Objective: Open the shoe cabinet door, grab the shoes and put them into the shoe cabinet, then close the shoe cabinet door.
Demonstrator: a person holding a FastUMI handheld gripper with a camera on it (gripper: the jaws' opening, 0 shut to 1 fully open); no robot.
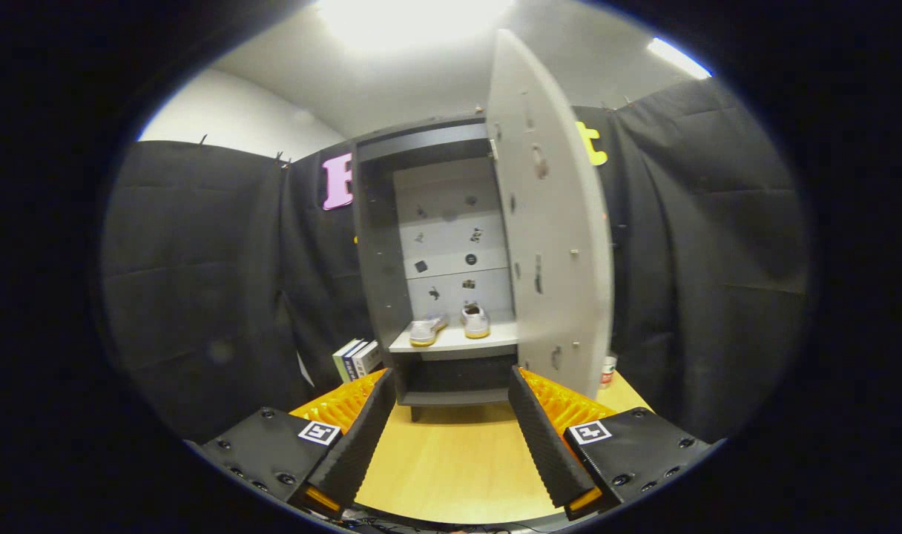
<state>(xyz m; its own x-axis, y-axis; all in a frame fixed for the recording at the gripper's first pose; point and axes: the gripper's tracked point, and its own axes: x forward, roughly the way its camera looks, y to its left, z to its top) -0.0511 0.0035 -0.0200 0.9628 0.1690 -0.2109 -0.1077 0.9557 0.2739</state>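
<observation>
Shoes (451,324) sit side by side on the cabinet's pale shelf (488,340), so only closing looks left. Your gripper (451,389) hangs back over the wooden table (451,460), fingers apart and holding nothing, with the shoe cabinet (380,245) beyond them. The door (551,222) stands swung wide on the right, its near edge just beyond your right finger. Come at it from the right side; push too close to the hinge and you may shove the whole cabinet. A small jar (608,371) stands behind the door, and books (358,358) lean at the cabinet's left.
</observation>
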